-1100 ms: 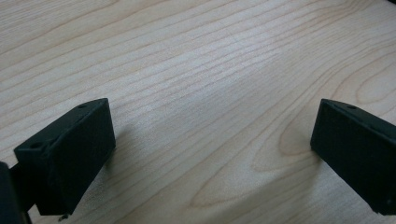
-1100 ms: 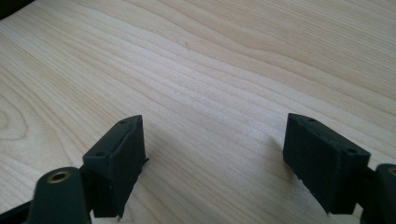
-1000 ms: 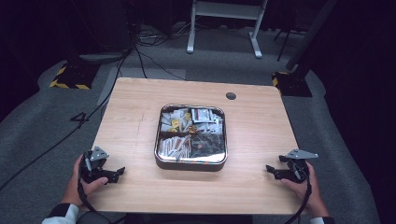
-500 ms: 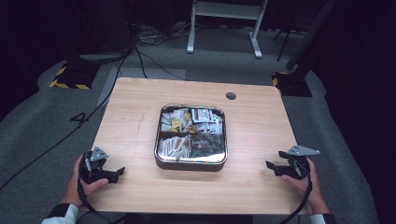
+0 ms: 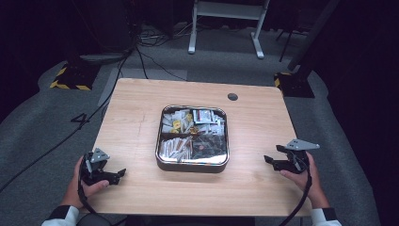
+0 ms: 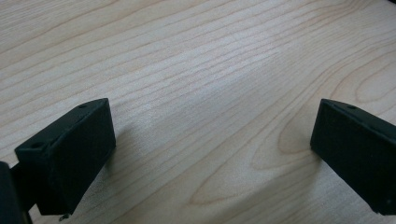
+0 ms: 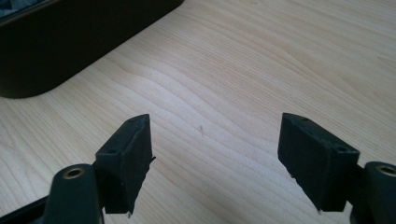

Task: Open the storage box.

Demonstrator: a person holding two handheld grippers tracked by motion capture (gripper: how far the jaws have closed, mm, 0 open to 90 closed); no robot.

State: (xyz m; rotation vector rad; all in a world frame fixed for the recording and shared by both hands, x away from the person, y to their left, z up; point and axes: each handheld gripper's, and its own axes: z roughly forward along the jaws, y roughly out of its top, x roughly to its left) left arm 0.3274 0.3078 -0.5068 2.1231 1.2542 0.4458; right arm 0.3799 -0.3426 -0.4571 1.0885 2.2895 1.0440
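A square metal tray (image 5: pixel 192 166) with divided compartments holds several small packets at the middle of the wooden table (image 5: pixel 136 117). My left gripper (image 5: pixel 120 175) rests near the table's front left, pointing right toward the tray; its jaws stand wide open over bare wood (image 6: pixel 212 149). My right gripper (image 5: pixel 269 161) hovers at the front right, pointing left at the tray. Its jaws (image 7: pixel 215 154) are open with nothing between them and have just been closing a little. The tray's dark wall (image 7: pixel 70 42) lies ahead of it to the left.
A small round dark grommet (image 5: pixel 232 97) sits in the table's far right part. Grey carpet surrounds the table, with cables (image 5: pixel 141 56) and a white stand (image 5: pixel 226 23) beyond the far edge.
The right gripper has lifted slightly off the table and edged away from the front edge. The left gripper and the tray have stayed put.
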